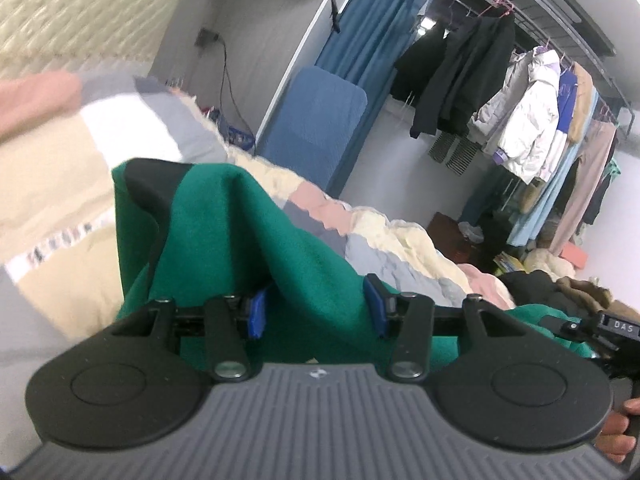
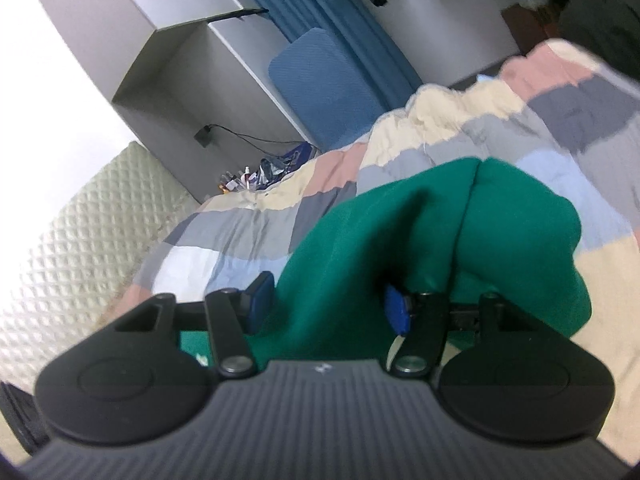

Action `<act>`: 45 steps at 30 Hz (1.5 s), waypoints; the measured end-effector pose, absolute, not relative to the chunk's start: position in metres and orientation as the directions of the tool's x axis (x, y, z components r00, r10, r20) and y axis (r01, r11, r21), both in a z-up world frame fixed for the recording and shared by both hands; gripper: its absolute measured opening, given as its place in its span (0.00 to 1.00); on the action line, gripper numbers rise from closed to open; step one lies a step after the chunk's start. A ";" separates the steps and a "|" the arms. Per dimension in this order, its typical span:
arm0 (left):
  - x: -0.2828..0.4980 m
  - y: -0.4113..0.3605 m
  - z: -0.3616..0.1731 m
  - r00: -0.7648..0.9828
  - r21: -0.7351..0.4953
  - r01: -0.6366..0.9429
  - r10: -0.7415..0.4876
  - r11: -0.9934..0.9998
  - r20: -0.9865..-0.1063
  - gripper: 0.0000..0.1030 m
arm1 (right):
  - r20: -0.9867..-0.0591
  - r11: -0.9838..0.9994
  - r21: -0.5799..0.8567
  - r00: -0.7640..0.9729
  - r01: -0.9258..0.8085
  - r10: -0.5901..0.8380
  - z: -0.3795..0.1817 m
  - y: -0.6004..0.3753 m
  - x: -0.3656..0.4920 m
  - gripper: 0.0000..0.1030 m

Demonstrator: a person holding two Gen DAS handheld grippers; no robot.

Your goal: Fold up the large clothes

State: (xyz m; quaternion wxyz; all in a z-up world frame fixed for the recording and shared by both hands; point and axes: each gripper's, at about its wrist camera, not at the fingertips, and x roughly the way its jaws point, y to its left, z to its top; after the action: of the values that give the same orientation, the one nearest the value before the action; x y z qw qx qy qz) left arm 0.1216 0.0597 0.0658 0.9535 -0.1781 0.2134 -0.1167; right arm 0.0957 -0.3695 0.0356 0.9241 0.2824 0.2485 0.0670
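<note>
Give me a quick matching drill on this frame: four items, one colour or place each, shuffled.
Items:
1. garment
2. quilt
3. padded board
4. white puffer jacket

Descriptions:
A. hangs on the clothes rail
B. blue, leans against the wall
C. green, bunched between both grippers' jaws
D. patchwork of cream, pink and grey

Pairs: 1-C, 2-D, 3-B, 4-A

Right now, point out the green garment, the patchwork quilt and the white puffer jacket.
green garment (image 2: 360,240), right wrist view, on its raised fold.
patchwork quilt (image 2: 240,232), right wrist view, on a grey patch.
white puffer jacket (image 1: 532,120), left wrist view, on its sleeve.
</note>
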 end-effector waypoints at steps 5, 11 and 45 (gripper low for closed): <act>0.152 0.049 0.067 0.919 -0.283 0.161 -0.248 0.946 -0.306 0.55 | -0.411 0.882 0.471 0.885 0.001 0.218 0.031 -0.366 0.119 0.59; 0.189 0.057 0.047 0.929 -0.290 0.168 -0.249 0.942 -0.273 0.57 | -0.400 0.931 0.364 0.903 -0.002 0.159 0.015 -0.361 0.140 0.59; 0.173 0.086 -0.023 0.807 -0.539 0.065 -0.362 0.840 -0.467 0.83 | -0.532 0.604 0.743 0.802 0.288 0.271 -0.038 -0.381 0.104 0.80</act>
State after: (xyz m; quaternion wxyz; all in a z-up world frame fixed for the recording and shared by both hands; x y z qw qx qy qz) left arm 0.1730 0.0858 -0.0228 0.9148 -0.2578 0.2882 -0.1166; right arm 0.1045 -0.3812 -0.0378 0.8385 0.4451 0.3143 -0.0051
